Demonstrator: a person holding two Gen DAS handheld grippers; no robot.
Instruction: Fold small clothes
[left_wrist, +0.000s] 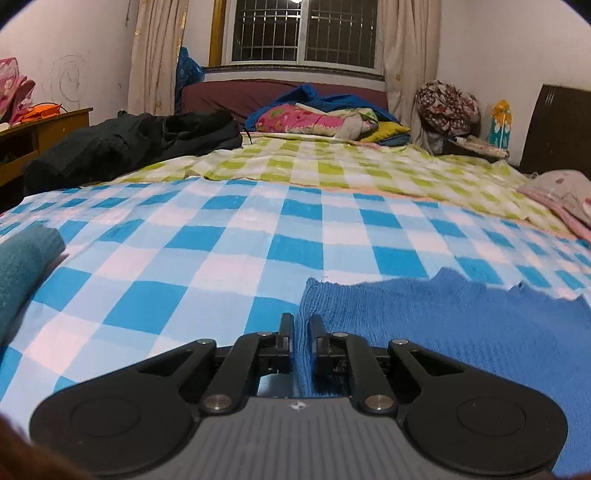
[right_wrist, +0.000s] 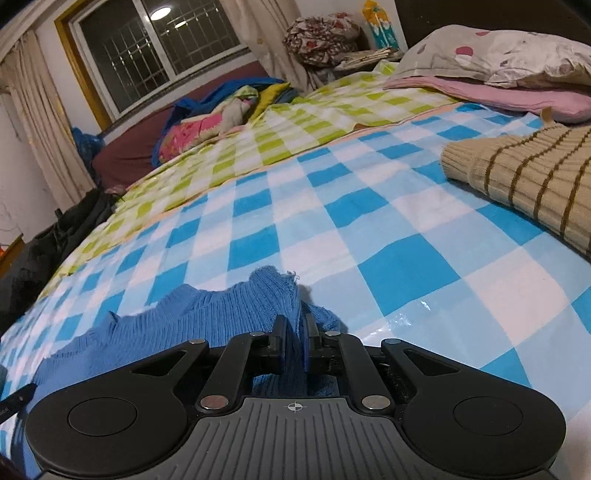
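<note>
Though perhaps more, three garments (left_wrist: 461, 314), two grippers (left_wrist: 301, 323).

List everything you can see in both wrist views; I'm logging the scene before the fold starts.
blue knit garment: 1, blue, near on the bed, pinched at both edges
checked sheet: 1, blue and white, covering the near bed
green checked sheet: 1, green and white, farther up the bed
striped knit: 1, beige with brown stripes, right side of the bed
teal cloth: 1, teal, left edge
black garment: 1, black, far left of the bed
pillow: 1, pale with spots, far right, on a pink cloth
pile of bedding: 1, pink, blue, yellow, under the window
left gripper: 1, black, shut on the garment
right gripper: 1, black, shut on the garment
</note>
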